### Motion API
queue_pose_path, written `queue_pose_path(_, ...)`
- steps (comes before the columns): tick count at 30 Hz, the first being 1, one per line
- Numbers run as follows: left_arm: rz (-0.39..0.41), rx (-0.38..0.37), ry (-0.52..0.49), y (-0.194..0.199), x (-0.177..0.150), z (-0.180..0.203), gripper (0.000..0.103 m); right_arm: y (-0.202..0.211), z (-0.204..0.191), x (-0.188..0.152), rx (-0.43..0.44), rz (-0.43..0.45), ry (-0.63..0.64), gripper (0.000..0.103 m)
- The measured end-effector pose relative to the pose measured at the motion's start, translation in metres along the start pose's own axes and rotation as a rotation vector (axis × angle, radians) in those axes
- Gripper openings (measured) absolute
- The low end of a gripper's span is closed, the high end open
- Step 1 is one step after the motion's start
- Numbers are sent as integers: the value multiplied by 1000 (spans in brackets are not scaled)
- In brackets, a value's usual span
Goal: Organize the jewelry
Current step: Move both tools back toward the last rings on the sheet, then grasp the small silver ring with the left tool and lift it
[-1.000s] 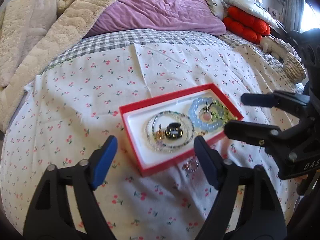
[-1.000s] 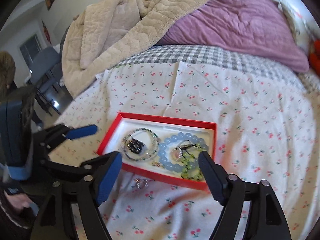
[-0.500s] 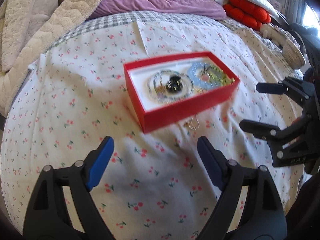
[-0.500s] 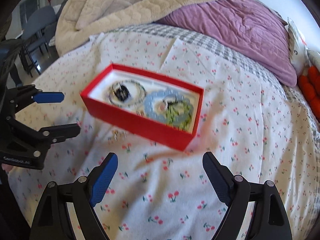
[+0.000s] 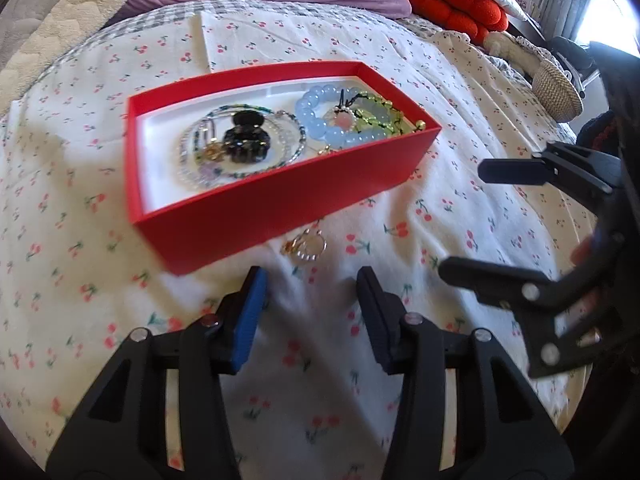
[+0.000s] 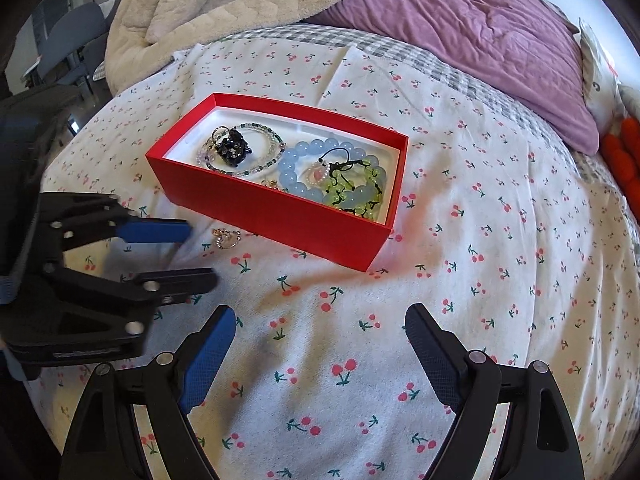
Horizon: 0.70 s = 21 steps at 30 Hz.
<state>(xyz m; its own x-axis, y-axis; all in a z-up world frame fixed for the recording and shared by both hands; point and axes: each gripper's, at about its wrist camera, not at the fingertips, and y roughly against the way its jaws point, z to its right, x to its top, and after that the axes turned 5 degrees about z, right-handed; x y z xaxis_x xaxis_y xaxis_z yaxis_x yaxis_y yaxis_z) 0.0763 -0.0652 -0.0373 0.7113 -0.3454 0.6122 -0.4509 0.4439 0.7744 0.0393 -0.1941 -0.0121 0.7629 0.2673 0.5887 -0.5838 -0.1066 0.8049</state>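
A red box (image 5: pixel 256 216) sits on the cherry-print bedspread and holds bead bracelets (image 5: pixel 340 120), a black hair claw (image 5: pixel 244 140) and small pieces. It also shows in the right wrist view (image 6: pixel 280 216). A small gold ring (image 5: pixel 306 246) lies on the cloth just in front of the box; it shows in the right wrist view too (image 6: pixel 227 237). My left gripper (image 5: pixel 312 292) is open and empty, low over the cloth, just short of the ring. My right gripper (image 6: pixel 320 324) is open and empty, further back on the right.
A purple duvet (image 6: pixel 480 28) and a beige blanket (image 6: pixel 224 4) lie at the head of the bed. Red cushions (image 5: pixel 456 4) and a woven basket (image 5: pixel 556 88) are at the far right. A grey chair (image 6: pixel 68 40) stands beside the bed.
Both grippers have dropped lower and closer to the cloth. My left gripper has narrowed its opening and moved up to the ring in front of the box.
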Motion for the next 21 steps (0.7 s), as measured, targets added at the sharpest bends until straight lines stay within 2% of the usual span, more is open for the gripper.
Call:
queue_pose_path(6,11,6,20,-10,7,-2,32,-1,9,0,13,-2,-26,88)
queue_pose_path(8,10,-1,17,-11,8,-1,16,-2,11,0,14,-5,-30,88)
queue_pose_path(9,10,-5,13,-11,7,0,12,-3,11,0,13,-6,-31,88)
queue_pose_path(15,4,-15,-13,-3,3,1,12,-4,12,1,27,-9,-43,88)
queue_pose_path(21,5,-38,-39,23,-11,0,12,-7,3,2,47,-19,-26,88)
